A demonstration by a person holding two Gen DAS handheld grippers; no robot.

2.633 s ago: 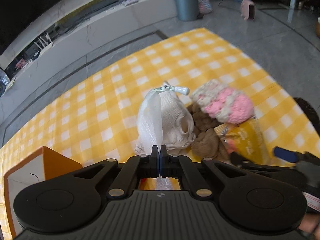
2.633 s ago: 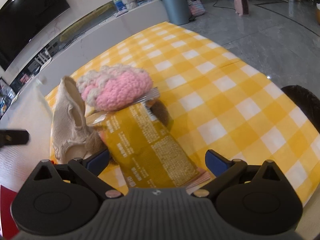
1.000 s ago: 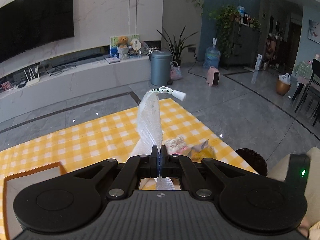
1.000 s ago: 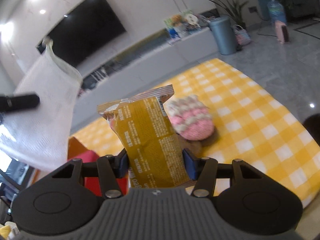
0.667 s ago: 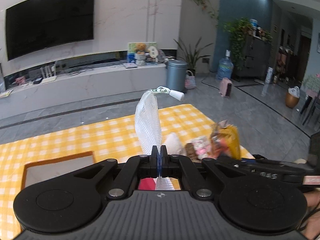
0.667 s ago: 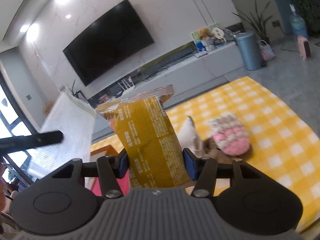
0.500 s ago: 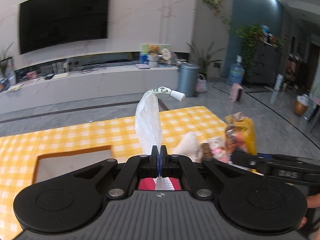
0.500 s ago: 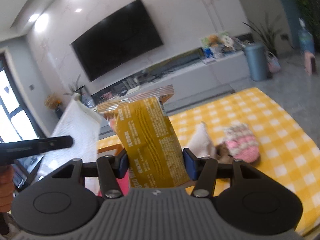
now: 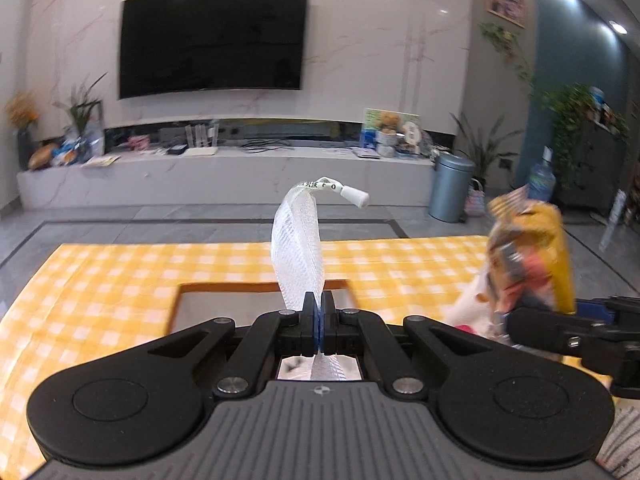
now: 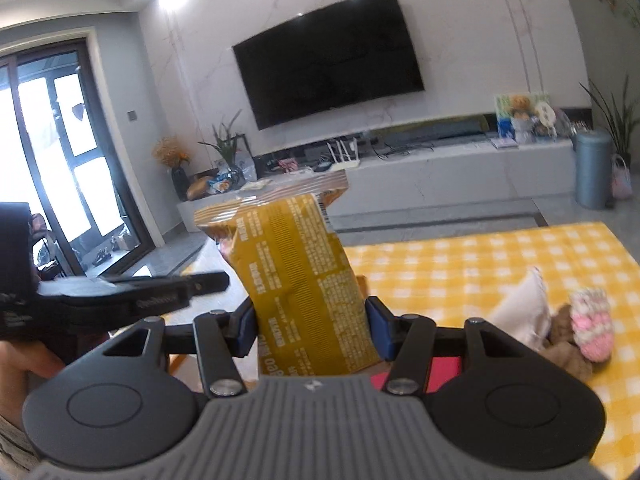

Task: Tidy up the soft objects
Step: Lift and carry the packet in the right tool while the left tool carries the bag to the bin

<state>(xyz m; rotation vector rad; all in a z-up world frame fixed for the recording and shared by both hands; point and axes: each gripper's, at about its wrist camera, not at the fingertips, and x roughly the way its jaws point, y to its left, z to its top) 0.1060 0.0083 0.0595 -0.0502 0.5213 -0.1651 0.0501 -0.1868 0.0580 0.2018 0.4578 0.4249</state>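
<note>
Left gripper [image 9: 319, 314] is pressed shut, a white mesh bag [image 9: 298, 248] pinched between its fingers and standing up above them, with a white toggle on the drawstring [image 9: 356, 195] at the top. Right gripper [image 10: 311, 326] is clamped on a yellow snack packet [image 10: 298, 276], held upright between the blue pads [image 10: 378, 326]; the same packet [image 9: 532, 256] is seen blurred in the left wrist view, beside the right gripper [image 9: 568, 330].

Only the left view shows the orange-rimmed box [image 9: 256, 286] open just ahead, on the yellow checked counter [image 9: 100, 280]. Only the right view shows the leftover pile: pink-and-cream crochet piece [image 10: 592, 326], brown plush [image 10: 568, 354] and a cream cloth [image 10: 524, 312], grouped touching near the counter's right edge. Left gripper [image 10: 120, 300] is seen to the left there.

Bare checked cloth is seen left of and beyond the box; the counter's far edge is met by grey floor.
</note>
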